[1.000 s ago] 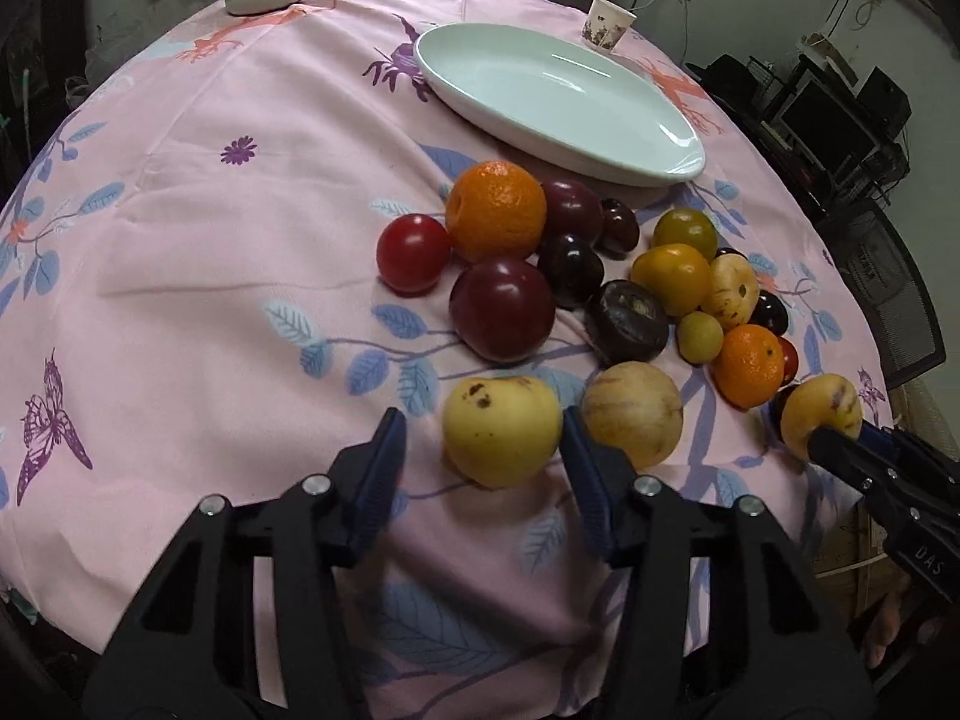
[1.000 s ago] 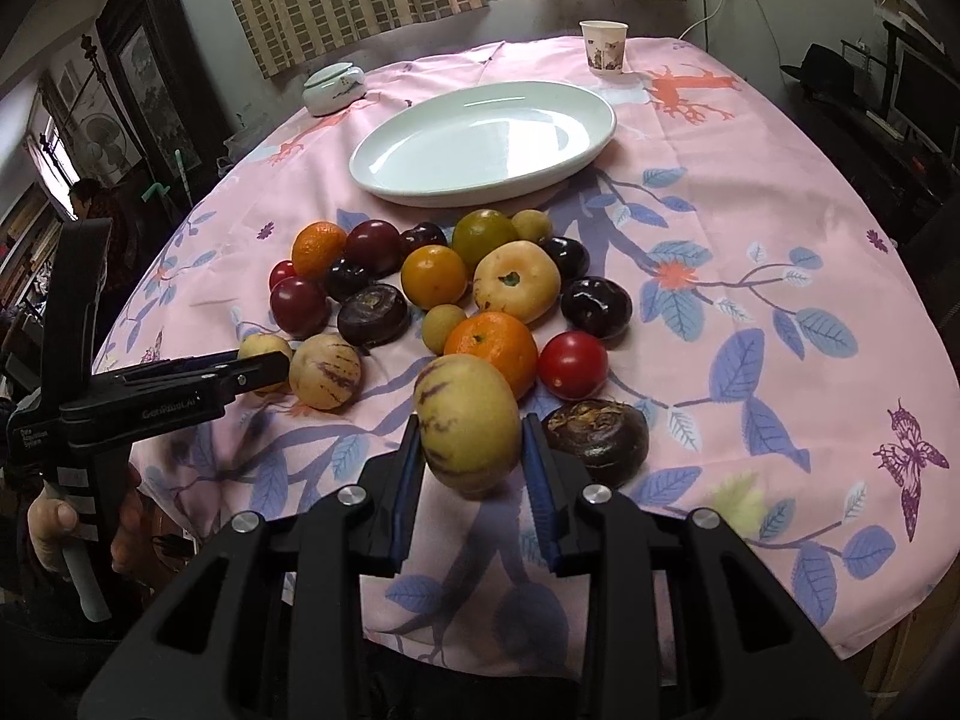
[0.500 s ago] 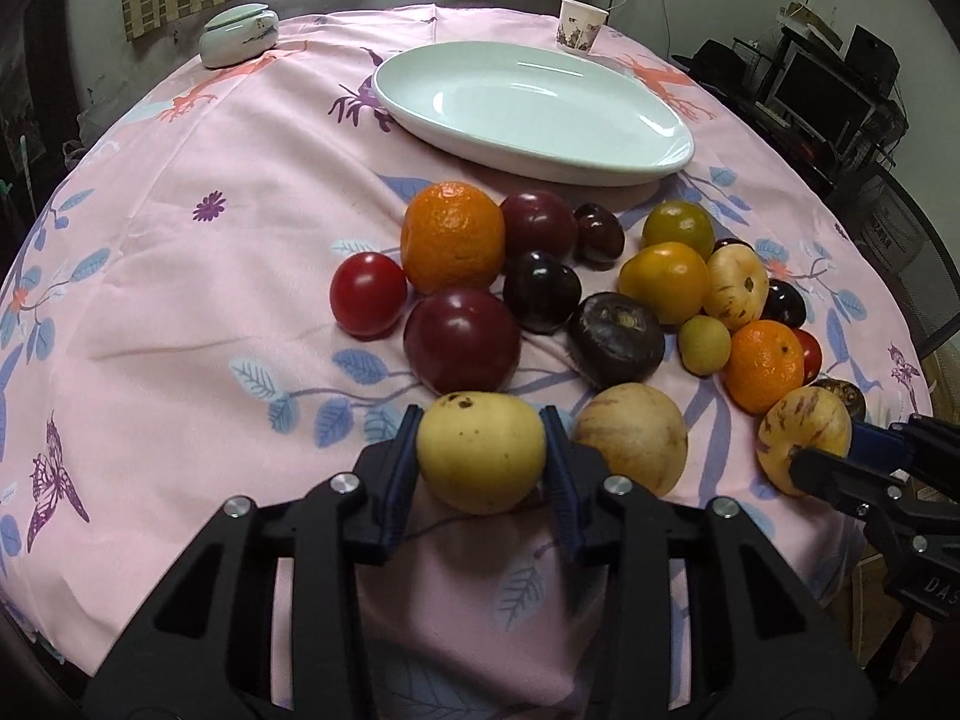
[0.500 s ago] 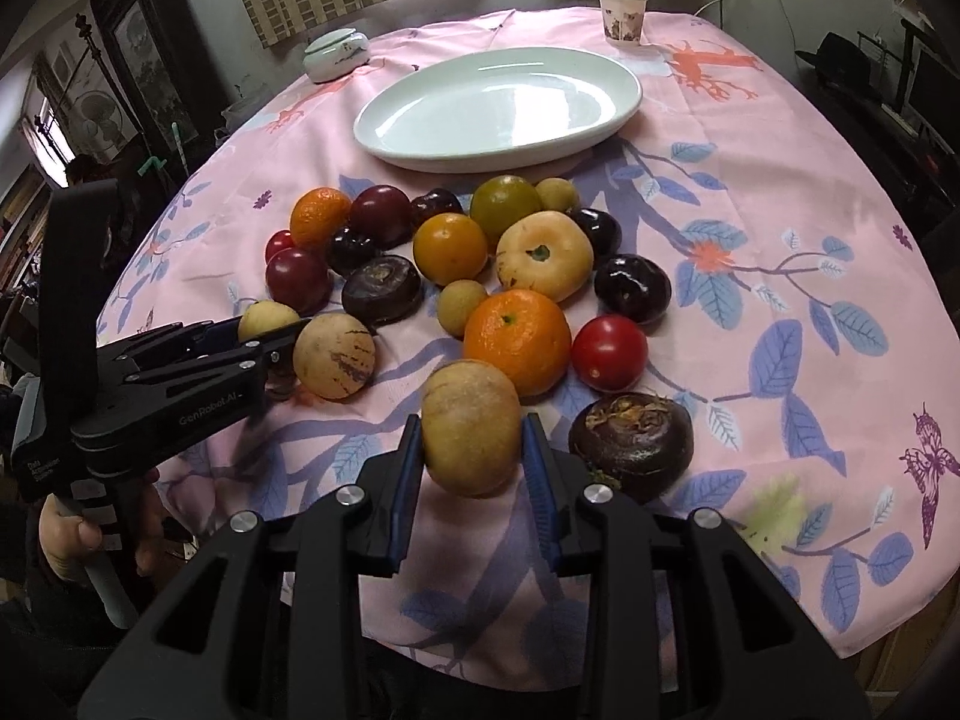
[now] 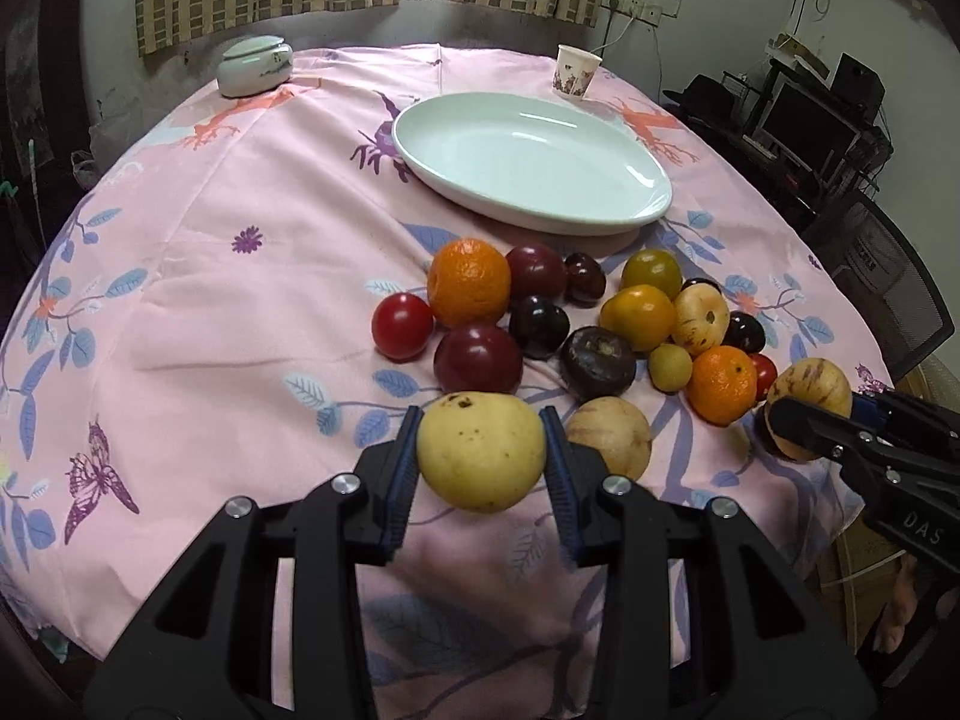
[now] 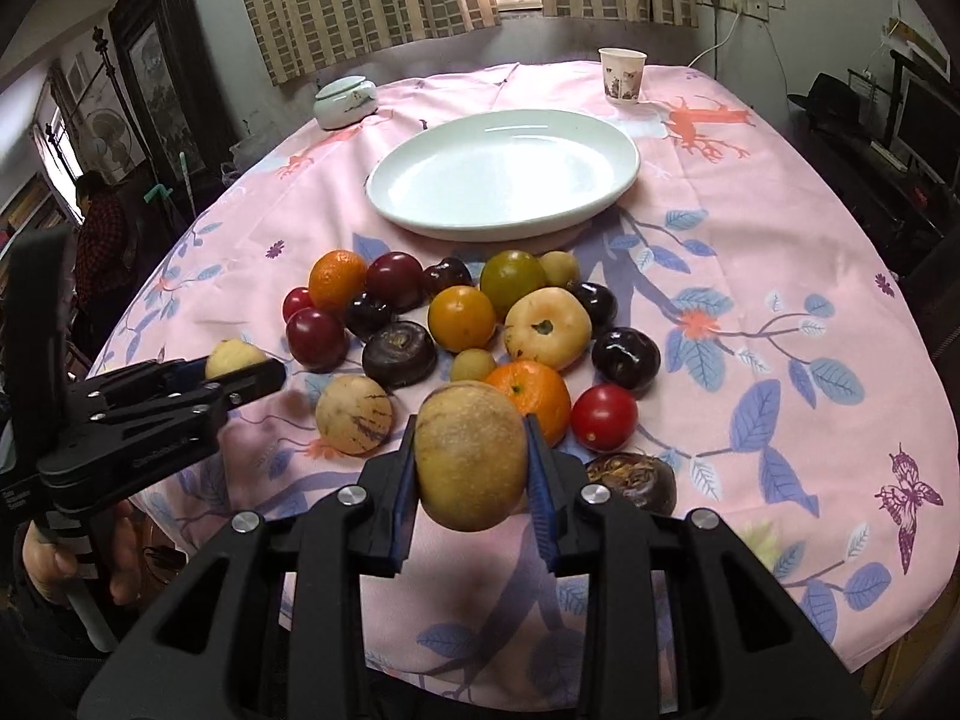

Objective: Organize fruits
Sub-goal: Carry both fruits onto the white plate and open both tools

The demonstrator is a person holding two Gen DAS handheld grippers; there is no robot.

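My left gripper [image 5: 480, 456] is shut on a yellow spotted pear [image 5: 481, 450] and holds it just above the pink cloth. My right gripper [image 6: 471, 462] is shut on a tan striped melon [image 6: 471, 455], also off the cloth. In the left wrist view the right gripper [image 5: 798, 420] and its melon [image 5: 816, 387] show at the right edge. A heap of fruit lies in the middle: an orange [image 5: 469, 282], a tomato [image 5: 402, 325], dark plums [image 5: 478, 358] and another striped melon [image 5: 609, 435]. Behind the heap stands an empty white oval plate [image 5: 531, 159].
A paper cup [image 6: 622, 75] and a lidded white jar [image 6: 345, 102] stand at the far side of the round table. A person's hand [image 6: 54, 558] holds the left gripper's handle. A desk with monitors [image 5: 804, 120] is at the right, and another person [image 6: 99, 228] at the far left.
The left gripper closed on the yellow pear and lifted it off the cloth. The right gripper has kept its melon and stayed almost in place.
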